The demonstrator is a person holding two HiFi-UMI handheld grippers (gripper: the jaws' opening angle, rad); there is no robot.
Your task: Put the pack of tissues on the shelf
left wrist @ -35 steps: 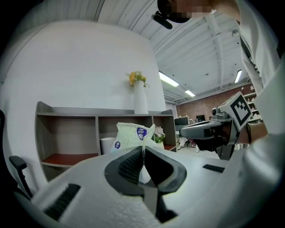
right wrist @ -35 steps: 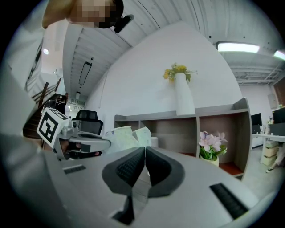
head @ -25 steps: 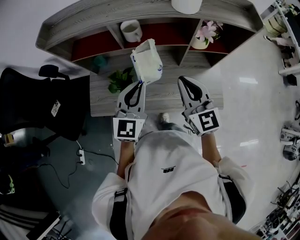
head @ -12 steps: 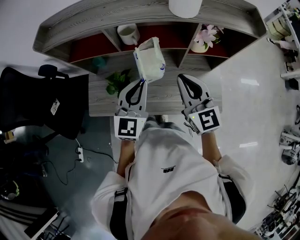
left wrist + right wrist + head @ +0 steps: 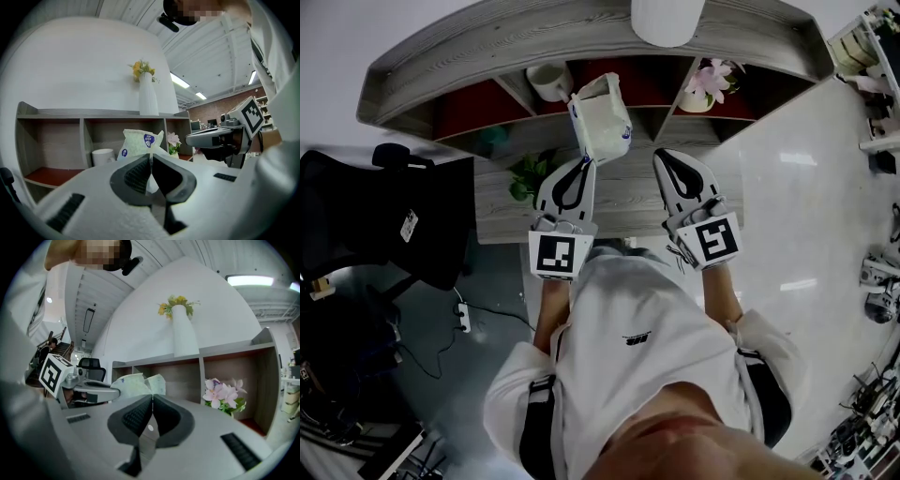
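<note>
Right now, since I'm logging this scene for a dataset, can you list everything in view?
shelf: one, grey wood with red compartment floors, ahead of the person
pack of tissues: one, white with blue marks, held up before the shelf
mug: one, white, in a compartment left of the pack
pink flowers: one pot, in a compartment right of the pack
vase: one, white, on the shelf top, holding yellow flowers
plant: one, green, on the lower board
office chair: one, black, far left
left gripper: white, fingers shut on the pack
right gripper: white, fingers shut, empty
</note>
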